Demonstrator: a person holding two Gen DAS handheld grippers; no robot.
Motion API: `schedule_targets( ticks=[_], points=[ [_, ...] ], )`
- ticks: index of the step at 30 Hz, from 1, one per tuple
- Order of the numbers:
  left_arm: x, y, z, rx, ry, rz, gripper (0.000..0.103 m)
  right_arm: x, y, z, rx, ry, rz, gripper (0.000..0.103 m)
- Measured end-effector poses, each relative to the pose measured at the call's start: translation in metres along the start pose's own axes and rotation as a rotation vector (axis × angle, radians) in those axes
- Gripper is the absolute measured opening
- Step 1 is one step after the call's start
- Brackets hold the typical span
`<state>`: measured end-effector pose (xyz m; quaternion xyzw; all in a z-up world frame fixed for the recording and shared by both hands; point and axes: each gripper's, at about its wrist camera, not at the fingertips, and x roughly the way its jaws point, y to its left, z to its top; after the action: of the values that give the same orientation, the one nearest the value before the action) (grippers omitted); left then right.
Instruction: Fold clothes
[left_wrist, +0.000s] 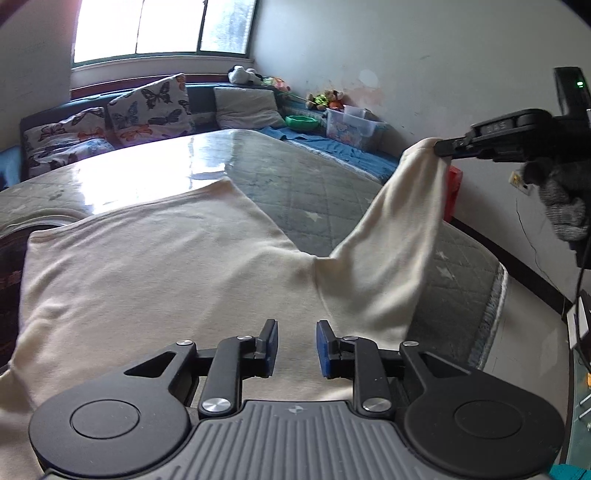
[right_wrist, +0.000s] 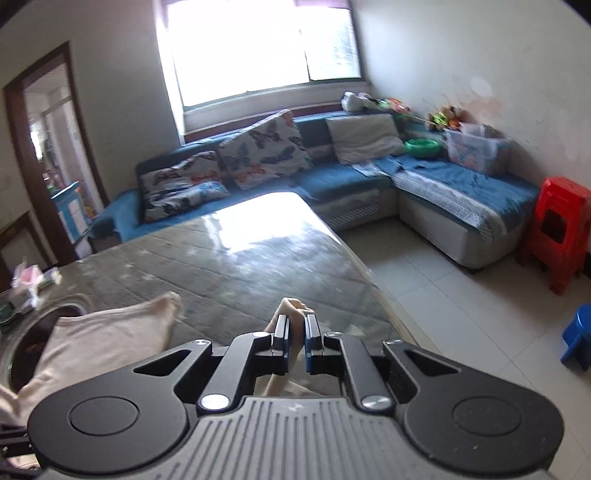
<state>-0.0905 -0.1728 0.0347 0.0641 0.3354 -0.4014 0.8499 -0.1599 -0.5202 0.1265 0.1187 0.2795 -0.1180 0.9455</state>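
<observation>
Room: living room with a bright window (right_wrist: 258, 48), pale walls, a tiled floor and a doorway (right_wrist: 48, 147) on the left.
Surface: grey quilted table cover (left_wrist: 314, 192) with small stars under a glossy sheet that reflects the window.
Garment: cream-coloured top (left_wrist: 166, 266), plain and soft-looking, spread flat across the near part of the table — one sleeve (left_wrist: 399, 229) is lifted off the surface and stretched up to the right.
Garment texture: smooth knit with gentle creases near the sleeve seam; no print or logo visible.
Right gripper (right_wrist: 296, 332): clenched on the cuff end of the sleeve, cream fabric bunched between its blue pads and poking out past the fingertips; held by a hand in a grey glove (left_wrist: 561, 206).
Left gripper (left_wrist: 296, 347): released, its fingers apart with a gap between the blue pads, hovering low over the body of the top, nothing between them.
Sofa: blue corner sofa (right_wrist: 369, 177) behind the table, with butterfly-print cushions (right_wrist: 266, 147) and a plain pale pillow (right_wrist: 364, 136).
On the sofa: green bowl (right_wrist: 423, 147), clear plastic box (right_wrist: 476, 149), soft toys (right_wrist: 445, 116) along the back.
Floor items: red plastic stool (right_wrist: 557, 229) and a blue one (right_wrist: 578, 336) at the right.
Writing: raised letters on the right gripper's side — too blurred to read.
</observation>
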Motion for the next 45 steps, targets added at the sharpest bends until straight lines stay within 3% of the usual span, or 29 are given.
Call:
schedule_targets(
  ticks=[15,22,29,36,39,45],
  points=[
    [-0.055,0.061,-0.019,-0.125,-0.086,0.154,0.028,-0.038,0.144,0.032,-0.284,-0.039,0.272,0.007],
    [-0.083,0.086,-0.037,-0.191,-0.107,0.221,0.028,-0.015,0.222,0.017,-0.428,0.028,0.424,0.007],
    [-0.102,0.101,-0.051,-0.245,-0.111,0.283,0.028,0.008,0.271,-0.019,-0.508,0.151,0.540,0.007],
    [-0.110,0.113,-0.056,-0.286,-0.113,0.318,0.028,0.026,0.298,-0.053,-0.567,0.280,0.617,0.010],
    [-0.112,0.113,-0.058,-0.285,-0.108,0.320,0.029,0.024,0.299,-0.057,-0.591,0.278,0.635,0.012],
    [-0.110,0.102,-0.055,-0.252,-0.117,0.277,0.029,0.026,0.260,-0.048,-0.632,0.263,0.544,0.012]
  ],
)
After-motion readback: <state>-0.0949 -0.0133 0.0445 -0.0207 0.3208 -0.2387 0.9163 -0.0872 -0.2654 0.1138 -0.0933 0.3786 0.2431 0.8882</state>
